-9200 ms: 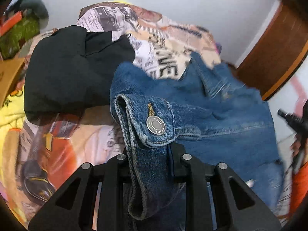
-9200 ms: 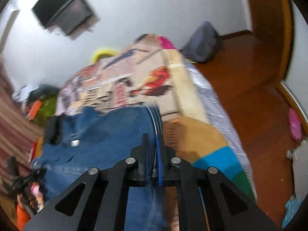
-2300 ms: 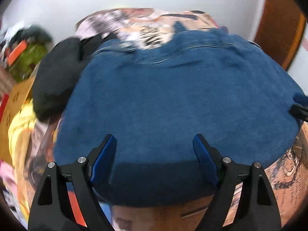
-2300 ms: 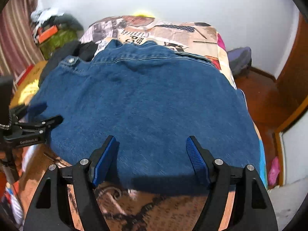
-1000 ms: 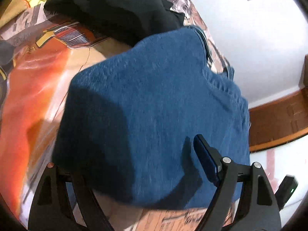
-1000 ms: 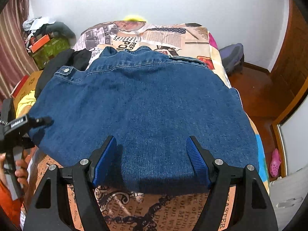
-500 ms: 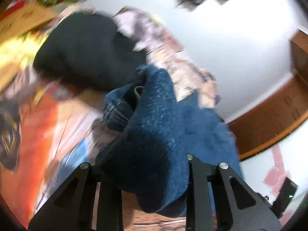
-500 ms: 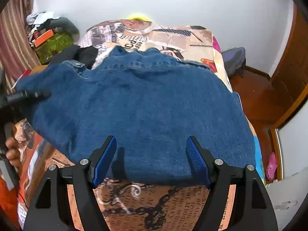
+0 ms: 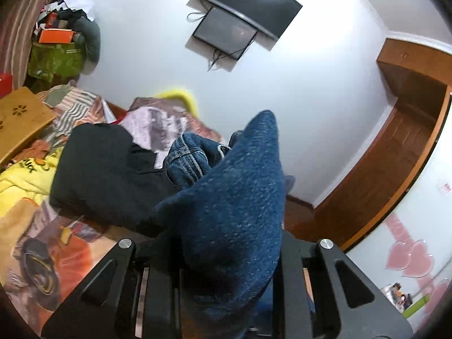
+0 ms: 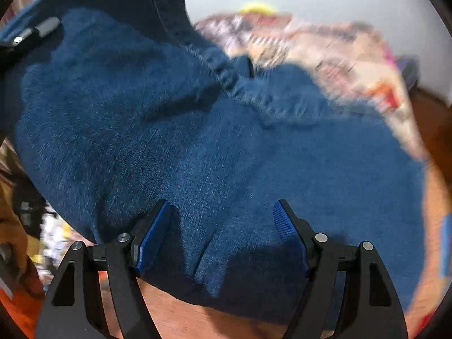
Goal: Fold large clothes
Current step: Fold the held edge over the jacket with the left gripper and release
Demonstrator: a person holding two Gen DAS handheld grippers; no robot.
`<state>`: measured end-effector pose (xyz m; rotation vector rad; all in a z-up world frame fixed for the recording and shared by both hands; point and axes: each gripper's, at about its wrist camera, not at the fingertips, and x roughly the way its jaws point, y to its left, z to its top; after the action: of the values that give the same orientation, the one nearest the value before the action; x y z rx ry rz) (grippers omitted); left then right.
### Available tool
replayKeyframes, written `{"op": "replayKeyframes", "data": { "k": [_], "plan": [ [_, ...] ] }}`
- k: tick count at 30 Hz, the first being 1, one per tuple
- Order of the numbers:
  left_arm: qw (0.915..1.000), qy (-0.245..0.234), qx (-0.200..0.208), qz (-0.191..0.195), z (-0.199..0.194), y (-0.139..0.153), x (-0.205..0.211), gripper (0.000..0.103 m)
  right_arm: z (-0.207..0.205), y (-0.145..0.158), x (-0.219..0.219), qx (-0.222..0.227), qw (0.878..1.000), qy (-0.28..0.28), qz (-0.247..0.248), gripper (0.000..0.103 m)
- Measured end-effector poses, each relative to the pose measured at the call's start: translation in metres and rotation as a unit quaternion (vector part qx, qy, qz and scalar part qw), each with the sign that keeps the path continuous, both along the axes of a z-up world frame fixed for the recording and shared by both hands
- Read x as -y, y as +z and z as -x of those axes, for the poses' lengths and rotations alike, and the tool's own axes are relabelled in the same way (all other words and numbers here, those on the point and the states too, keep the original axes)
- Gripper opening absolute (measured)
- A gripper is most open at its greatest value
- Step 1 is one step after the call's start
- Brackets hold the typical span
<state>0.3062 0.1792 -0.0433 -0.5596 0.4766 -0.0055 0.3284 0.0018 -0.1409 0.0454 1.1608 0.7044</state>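
The left gripper (image 9: 226,257), jaws just closed, pinches a bunched side edge of the dark blue denim jacket (image 10: 214,147), lifted off the patterned bedspread (image 9: 36,234); carrying that edge level across the body should lay the fold flat. The right gripper (image 10: 223,234) hovers wide over the near hem, gripping nothing. No container shows its contents clearly.

Fisheye distortion is curving both views' edges into dark corners. Glare is whitening the wall-mounted screen (image 9: 248,17). Motion blur is smearing the right wrist view's far bedspread (image 10: 325,56).
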Motion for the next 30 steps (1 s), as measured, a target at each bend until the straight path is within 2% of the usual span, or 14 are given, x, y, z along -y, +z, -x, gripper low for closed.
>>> {"op": "replayKeyframes", "data": {
  "k": [3, 6, 9, 14, 19, 20, 23, 25, 27, 30],
  "plan": [
    [0.999, 0.008, -0.044, -0.002, -0.009, -0.022, -0.008, 0.022, -0.001, -0.032, -0.023, -0.049, 0.999, 0.019, 0.001, 0.072],
    [0.9971, 0.012, -0.075, -0.001, -0.016, -0.039, -0.008, 0.022, 0.007, -0.036, -0.035, -0.028, 0.998, 0.044, 0.029, 0.072],
    [0.9966, 0.015, -0.079, -0.014, -0.023, -0.038, 0.005, 0.022, 0.015, -0.025, -0.024, -0.009, 0.998, 0.06, 0.015, 0.072],
    [0.9973, -0.017, -0.068, -0.021, -0.039, -0.021, 0.044, 0.022, 0.015, 0.005, 0.04, 0.051, 0.999, -0.009, 0.012, 0.072],
    [0.9932, -0.086, -0.068, -0.039, -0.046, -0.02, 0.118, 0.022, 0.014, 0.028, 0.112, 0.1, 0.99, -0.091, 0.031, 0.072],
    [0.9911, -0.102, -0.073, -0.044, -0.046, -0.024, 0.131, 0.022, 0.014, 0.031, 0.119, 0.105, 0.989, -0.101, 0.037, 0.072],
    [0.9777, -0.164, -0.102, -0.084, -0.042, -0.047, 0.182, 0.022, 0.017, 0.034, 0.15, 0.119, 0.983, -0.127, 0.059, 0.072],
    [0.963, -0.202, -0.126, -0.126, -0.035, -0.067, 0.214, 0.022, 0.022, 0.032, 0.166, 0.122, 0.98, -0.14, 0.068, 0.072],
    [0.9495, -0.23, -0.146, -0.155, -0.026, -0.085, 0.237, 0.022, 0.025, 0.032, 0.175, 0.119, 0.979, -0.15, 0.068, 0.072],
    [0.9399, -0.248, -0.155, -0.177, -0.012, -0.098, 0.25, 0.025, 0.035, 0.028, 0.187, 0.109, 0.979, -0.163, 0.06, 0.072]
  ]
}}
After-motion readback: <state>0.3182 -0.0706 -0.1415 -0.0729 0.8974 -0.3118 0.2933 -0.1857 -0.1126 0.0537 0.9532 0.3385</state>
